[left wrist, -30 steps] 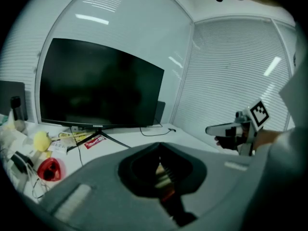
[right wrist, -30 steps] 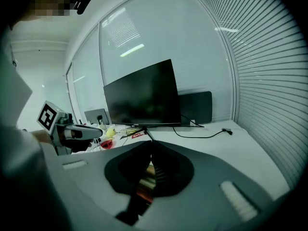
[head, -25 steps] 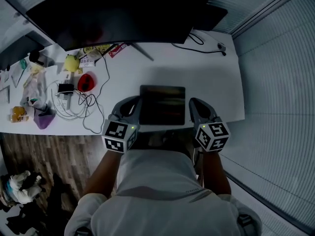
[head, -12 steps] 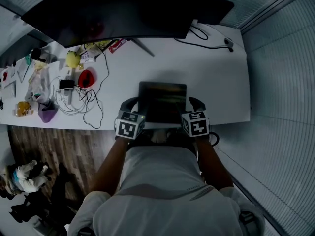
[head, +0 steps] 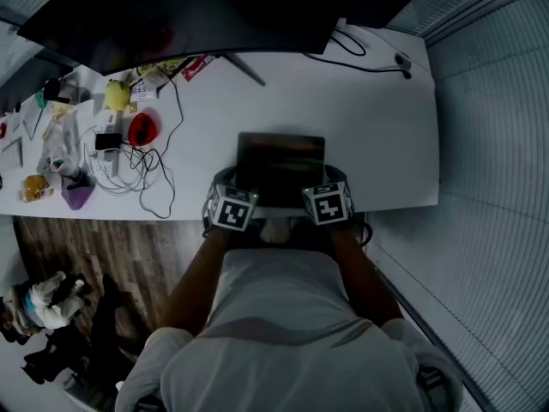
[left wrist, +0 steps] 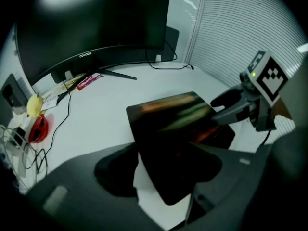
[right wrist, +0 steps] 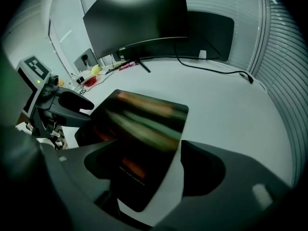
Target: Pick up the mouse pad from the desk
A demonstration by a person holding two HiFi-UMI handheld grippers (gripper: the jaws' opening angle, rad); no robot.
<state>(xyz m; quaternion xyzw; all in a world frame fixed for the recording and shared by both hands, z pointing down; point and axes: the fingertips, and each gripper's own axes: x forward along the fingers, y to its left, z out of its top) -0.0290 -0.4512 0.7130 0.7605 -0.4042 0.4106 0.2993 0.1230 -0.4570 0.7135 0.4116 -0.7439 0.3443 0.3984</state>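
The mouse pad [head: 281, 163], a dark rectangle with blurred coloured streaks, lies on the white desk [head: 369, 118] near its front edge. My left gripper [head: 226, 181] is at the pad's near left corner and my right gripper [head: 336, 178] at its near right corner. In the left gripper view the jaws of the left gripper [left wrist: 161, 179] are opening, with a corner of the pad [left wrist: 168, 129] between them. The right gripper view shows the same: the right gripper [right wrist: 151, 174] is opening around the pad [right wrist: 139, 124]. Neither pair of pads presses on it.
A big dark monitor [head: 197, 15] stands along the desk's back. Clutter fills the left end: a red object [head: 141, 129], a yellow one [head: 116, 95], tangled cables [head: 129, 174]. A black cable [head: 369, 48] lies back right. Wooden floor [head: 94, 256] shows below the front edge.
Both grippers have come down toward the desk and drawn in to the pad's near corners. The pad stays between them near the front edge.
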